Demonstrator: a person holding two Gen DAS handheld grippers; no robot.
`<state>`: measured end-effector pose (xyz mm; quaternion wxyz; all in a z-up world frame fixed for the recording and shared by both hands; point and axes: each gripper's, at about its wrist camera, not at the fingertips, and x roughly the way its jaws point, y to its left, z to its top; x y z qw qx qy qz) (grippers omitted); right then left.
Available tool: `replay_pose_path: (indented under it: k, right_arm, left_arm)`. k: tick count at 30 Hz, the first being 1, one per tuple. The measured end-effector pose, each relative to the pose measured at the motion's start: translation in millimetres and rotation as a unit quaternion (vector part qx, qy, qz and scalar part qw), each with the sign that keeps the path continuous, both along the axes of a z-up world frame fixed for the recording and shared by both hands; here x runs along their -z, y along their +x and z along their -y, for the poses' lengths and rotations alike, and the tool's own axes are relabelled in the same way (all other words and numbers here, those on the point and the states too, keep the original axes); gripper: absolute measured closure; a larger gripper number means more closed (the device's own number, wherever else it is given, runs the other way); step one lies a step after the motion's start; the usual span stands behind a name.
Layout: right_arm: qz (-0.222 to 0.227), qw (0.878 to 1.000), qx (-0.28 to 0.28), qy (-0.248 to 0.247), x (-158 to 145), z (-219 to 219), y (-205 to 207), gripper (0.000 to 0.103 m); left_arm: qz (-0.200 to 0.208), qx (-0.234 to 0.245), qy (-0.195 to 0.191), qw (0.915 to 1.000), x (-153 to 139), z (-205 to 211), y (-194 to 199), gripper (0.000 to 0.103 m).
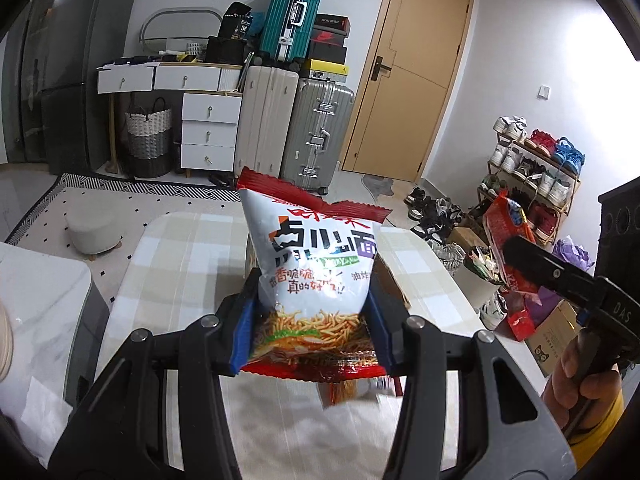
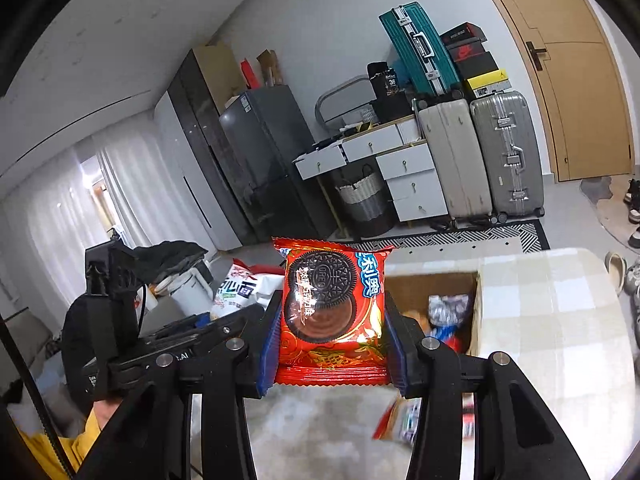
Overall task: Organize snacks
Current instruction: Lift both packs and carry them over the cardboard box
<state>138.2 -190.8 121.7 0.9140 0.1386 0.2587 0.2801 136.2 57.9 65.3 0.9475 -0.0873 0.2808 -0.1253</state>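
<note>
While red OREO pack (image 2: 334, 312) fills right tongs (image 2: 332, 344), "DAS" marks them.

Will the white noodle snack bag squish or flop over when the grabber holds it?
Probably squishes a bit: the noodle snack bag looks puffy, and the left gripper pinches its lower part. It stands upright above the jaws, so it seems light. The crispy noodles pictured could crack if squeezed harder.

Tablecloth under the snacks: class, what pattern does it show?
The tablecloth shows pale beige-and-white checks, clearest in the right wrist view.
</note>
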Motion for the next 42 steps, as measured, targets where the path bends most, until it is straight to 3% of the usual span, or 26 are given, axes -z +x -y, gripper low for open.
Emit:
replay_pose_path:
  k: [11, 17, 21, 30, 42]
  right_arm:
    - [-0.001, 0.999, 0.019, -0.04, -16.7, -9.5, 82.9, 0.058]
    - [-0.025, 0.997, 0.03, -0.073, 5.0, -14.2, 126.3, 0.058]
    - [-0.058, 0.994, 0.029, -0.083, 28.7, -15.3, 154.7, 0.058]
    - [-0.098, 0.991, 0.024, -0.092, 74.1, -16.8, 182.6, 0.058]
    - [-0.126, 0.987, 0.024, -0.1, 101.8, -21.0, 185.9, 0.058]
  left_arm:
    - [-0.023, 0.006, 0.025, 0.9994, -17.3, 24.3, 115.0, 0.058]
    - [-0.075, 0.014, 0.019, 0.9969, 4.1, 36.4, 189.4, 0.058]
    - [-0.108, 0.007, 0.038, 0.9934, 28.7, 44.6, 228.0, 0.058]
    - [-0.143, 0.004, 0.041, 0.9888, 69.2, 50.9, 273.4, 0.058]
    - [-0.174, 0.005, 0.053, 0.9833, 106.6, 58.1, 306.7, 0.058]
